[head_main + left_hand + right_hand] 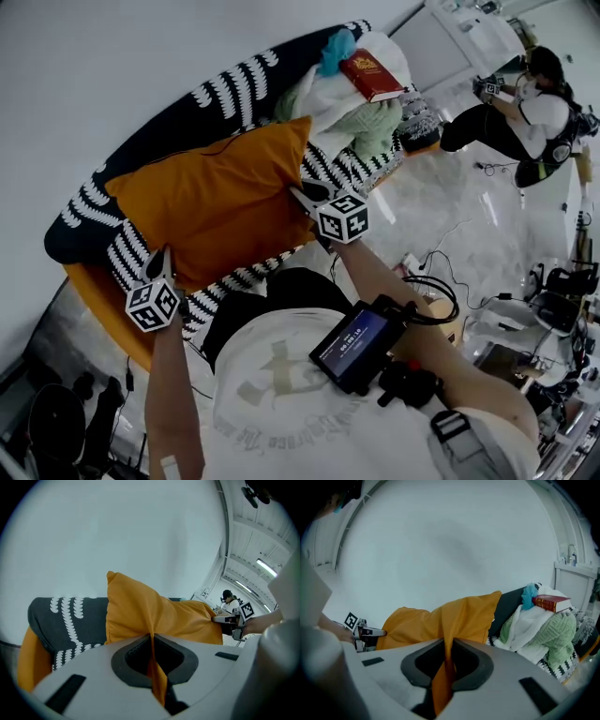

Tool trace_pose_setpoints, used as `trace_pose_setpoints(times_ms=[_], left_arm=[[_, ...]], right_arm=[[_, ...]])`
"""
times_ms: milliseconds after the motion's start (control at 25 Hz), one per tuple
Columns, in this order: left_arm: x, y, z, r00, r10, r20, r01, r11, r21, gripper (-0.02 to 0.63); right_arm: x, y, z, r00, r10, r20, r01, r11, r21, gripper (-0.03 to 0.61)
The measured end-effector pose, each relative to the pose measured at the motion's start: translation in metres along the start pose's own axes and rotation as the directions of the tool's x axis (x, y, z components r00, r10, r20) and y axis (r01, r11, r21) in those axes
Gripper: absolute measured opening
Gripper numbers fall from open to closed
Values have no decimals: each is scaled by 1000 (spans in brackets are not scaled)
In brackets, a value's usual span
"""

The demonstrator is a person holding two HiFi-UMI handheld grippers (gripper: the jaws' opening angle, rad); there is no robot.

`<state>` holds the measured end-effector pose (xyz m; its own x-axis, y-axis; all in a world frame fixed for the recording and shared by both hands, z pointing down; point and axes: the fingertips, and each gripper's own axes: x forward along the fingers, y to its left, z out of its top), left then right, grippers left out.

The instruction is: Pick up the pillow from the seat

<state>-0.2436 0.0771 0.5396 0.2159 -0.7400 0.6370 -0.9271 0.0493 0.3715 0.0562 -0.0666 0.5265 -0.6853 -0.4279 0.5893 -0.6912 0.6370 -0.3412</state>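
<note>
The left hand-held gripper (152, 641) and right hand-held gripper (447, 651) are each clamped tight on a thin fold of the orange pillow (220, 202), stretched between them over the seat's (89, 202) left end, so I'd raise both together, evenly, lest the fabric slip.

pillow (220, 202): plain orange all over; the folds between both pairs of fingers were that same orange.
left gripper (152, 641): light grey, with dark grey around the fingers; its cube had black and white squares.
right gripper (447, 648): the same greys, the same black and white cube.
seat cover (225, 89): black with rows of white curvy marks, behind the pillow past the fingers.
seat base (94, 300): orange, below the left fingers.
book (372, 75): red, far past the right fingers.
cloths (370, 127): blue, white and pale green, past the right fingers too.
wall (112, 56): pale grey.
</note>
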Motion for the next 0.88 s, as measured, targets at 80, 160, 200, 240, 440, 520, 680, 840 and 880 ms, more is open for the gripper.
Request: trace_pose_setpoints(times_ms=[80,160,200,240,440,520,680,840,880], left_arm=[[-22,-5,11,1000,5,26,-6,1000,11,17],[-44,-16,23,999,19,45,-20,999,26,17],[-51,-20,27,998,24,56,-26,999,34,17],[-56,-23,29,997,27,70,-30,999,41,17],[-78,-30,32,990,40,139,-48,997,56,17],[-92,-36,32,987,43,152,-51,997,51,17],[-125,-39,34,979,60,197,-66,997,26,17],[-158,-29,41,962,71,265,-79,997,18,17],[-168,-25,45,956,75,283,-85,996,22,17]], right_arm=[[-14,15,13,1000,10,23,-10,1000,-16,54],[-29,25,25,999,28,43,-27,999,-25,54],[-34,28,30,998,36,52,-34,999,-32,54],[-38,29,33,997,42,62,-40,998,-40,55],[-47,41,42,992,78,96,-69,993,-95,56],[-57,49,44,992,88,94,-77,991,-112,57],[-67,71,59,987,117,111,-100,983,-151,57],[-68,101,76,980,138,141,-110,976,-188,55],[-67,111,82,977,147,153,-115,973,-200,55]])
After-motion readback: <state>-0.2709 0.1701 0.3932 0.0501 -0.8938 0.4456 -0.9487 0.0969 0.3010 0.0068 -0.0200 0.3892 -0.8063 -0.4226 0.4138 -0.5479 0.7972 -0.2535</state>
